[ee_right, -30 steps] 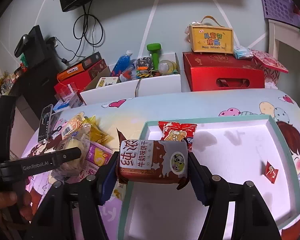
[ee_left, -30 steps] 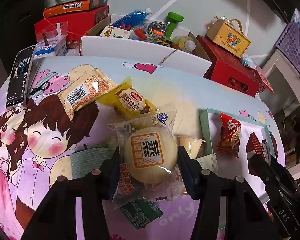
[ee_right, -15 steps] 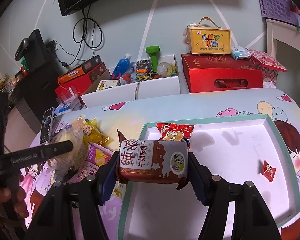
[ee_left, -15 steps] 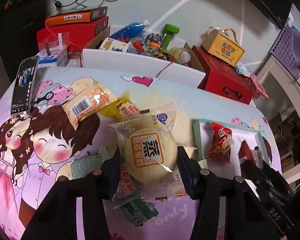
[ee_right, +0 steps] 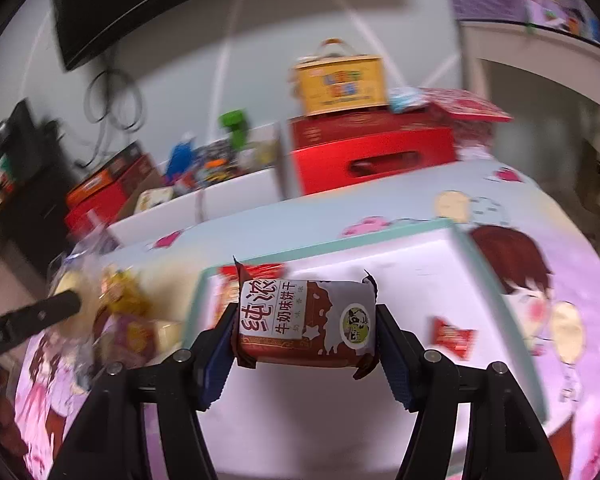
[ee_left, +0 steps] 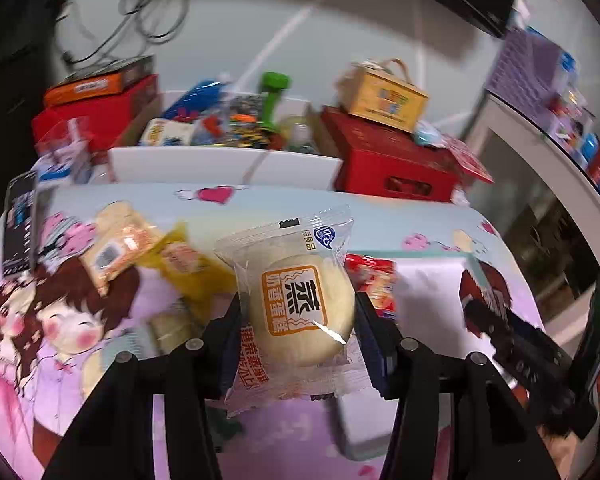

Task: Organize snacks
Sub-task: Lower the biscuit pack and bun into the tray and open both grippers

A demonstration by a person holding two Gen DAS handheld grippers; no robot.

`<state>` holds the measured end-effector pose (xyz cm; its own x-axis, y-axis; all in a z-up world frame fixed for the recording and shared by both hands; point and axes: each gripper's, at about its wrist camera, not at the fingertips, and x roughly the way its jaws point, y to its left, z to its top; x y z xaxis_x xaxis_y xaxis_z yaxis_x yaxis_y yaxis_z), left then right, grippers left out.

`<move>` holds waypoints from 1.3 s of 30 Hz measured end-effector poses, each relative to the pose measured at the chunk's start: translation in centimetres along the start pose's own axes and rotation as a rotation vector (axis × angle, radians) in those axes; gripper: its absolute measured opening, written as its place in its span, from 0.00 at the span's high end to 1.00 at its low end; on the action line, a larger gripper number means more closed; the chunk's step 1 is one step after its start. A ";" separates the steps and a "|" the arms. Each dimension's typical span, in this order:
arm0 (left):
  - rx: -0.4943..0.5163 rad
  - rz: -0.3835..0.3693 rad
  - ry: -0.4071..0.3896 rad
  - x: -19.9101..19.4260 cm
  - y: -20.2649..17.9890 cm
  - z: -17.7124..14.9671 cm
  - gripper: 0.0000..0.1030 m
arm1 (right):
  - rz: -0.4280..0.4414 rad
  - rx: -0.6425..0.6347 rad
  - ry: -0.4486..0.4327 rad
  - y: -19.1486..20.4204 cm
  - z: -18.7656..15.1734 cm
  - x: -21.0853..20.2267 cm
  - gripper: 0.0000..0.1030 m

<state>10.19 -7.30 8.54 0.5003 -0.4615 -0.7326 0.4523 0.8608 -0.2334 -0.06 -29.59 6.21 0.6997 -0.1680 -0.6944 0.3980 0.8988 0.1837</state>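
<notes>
Jaws of the left gripper (ee_left: 298,326) clamp a round steamed cake in clear wrapping (ee_left: 300,312), lifted above the cartoon-print table (ee_left: 260,208). Jaws of the right gripper (ee_right: 306,332) clamp a brown milk-biscuit packet (ee_right: 306,322) above the white, teal-rimmed tray (ee_right: 340,240).

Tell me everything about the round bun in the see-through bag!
The steamed cake packet is a pale, round, dome-shaped bun sealed in a clear crinkly plastic wrapper with an orange label, Chinese writing and serrated ends. The left gripper pinches it from both sides and holds it above the cartoon tablecloth, label facing the camera, with other snack packets behind it. Only the fingers touch it.
</notes>
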 end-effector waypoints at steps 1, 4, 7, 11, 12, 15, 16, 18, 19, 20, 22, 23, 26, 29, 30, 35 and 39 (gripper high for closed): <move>0.018 -0.010 0.005 0.2 -0.7 0.0 0.48 | -0.020 0.018 -0.003 -1.0 0.1 -0.2 0.34; 0.063 -0.030 0.022 0.8 -2.7 -0.3 0.48 | -0.071 0.074 -0.008 -3.7 0.2 -0.9 0.34; 0.111 -0.053 0.045 1.4 -4.8 -0.9 0.48 | -0.112 0.130 -0.016 -6.3 0.2 -1.7 0.34; 0.167 -0.070 0.079 2.6 -7.1 -1.9 0.48 | -0.163 0.184 -0.012 -8.8 -0.1 -2.5 0.34; 0.179 -0.073 0.087 2.9 -7.6 -2.1 0.48 | -0.170 0.197 -0.007 -9.4 -0.2 -2.6 0.34; 0.216 -0.077 0.123 3.9 -9.0 -3.0 0.48 | -0.179 0.221 0.016 -10.2 -0.5 -2.4 0.34; 0.224 -0.078 0.129 4.1 -9.2 -3.2 0.48 | -0.182 0.224 0.028 -10.2 -0.7 -2.2 0.34; 0.244 -0.081 0.148 4.6 -9.9 -3.8 0.48 | -0.185 0.218 0.051 -10.1 -0.8 -1.6 0.34; 0.253 -0.082 0.161 4.9 -10.2 -4.1 0.48 | -0.186 0.211 0.066 -10.0 -1.0 -1.2 0.34; 0.258 -0.081 0.172 5.2 -10.4 -4.3 0.48 | -0.188 0.201 0.087 -9.8 -1.2 -0.9 0.34; 0.271 -0.073 0.198 5.8 -10.9 -4.8 0.48 | -0.190 0.175 0.139 -9.3 -1.7 0.2 0.34; 0.277 -0.070 0.209 6.1 -11.0 -5.1 0.48 | -0.190 0.166 0.160 -9.1 -1.9 0.6 0.34; 0.288 -0.065 0.242 6.9 -11.3 -5.8 0.48 | -0.190 0.147 0.205 -8.6 -2.6 1.6 0.34; 0.290 -0.060 0.265 7.4 -11.2 -6.2 0.48 | -0.193 0.129 0.237 -8.2 -2.9 2.4 0.34; 0.290 -0.058 0.270 7.5 -11.2 -6.3 0.47 | -0.194 0.126 0.247 -8.2 -3.0 2.6 0.34; 0.283 -0.049 0.291 7.9 -10.9 -6.4 0.47 | -0.201 0.125 0.270 -8.2 -3.1 3.1 0.34; 0.281 -0.046 0.296 8.0 -10.8 -6.4 0.47 | -0.205 0.121 0.278 -8.2 -3.1 3.2 0.34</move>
<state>4.56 -18.92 1.11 0.2593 -0.3810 -0.8875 0.6735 0.7299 -0.1166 -2.89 -36.20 0.29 0.4166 -0.2078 -0.8850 0.5919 0.8009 0.0905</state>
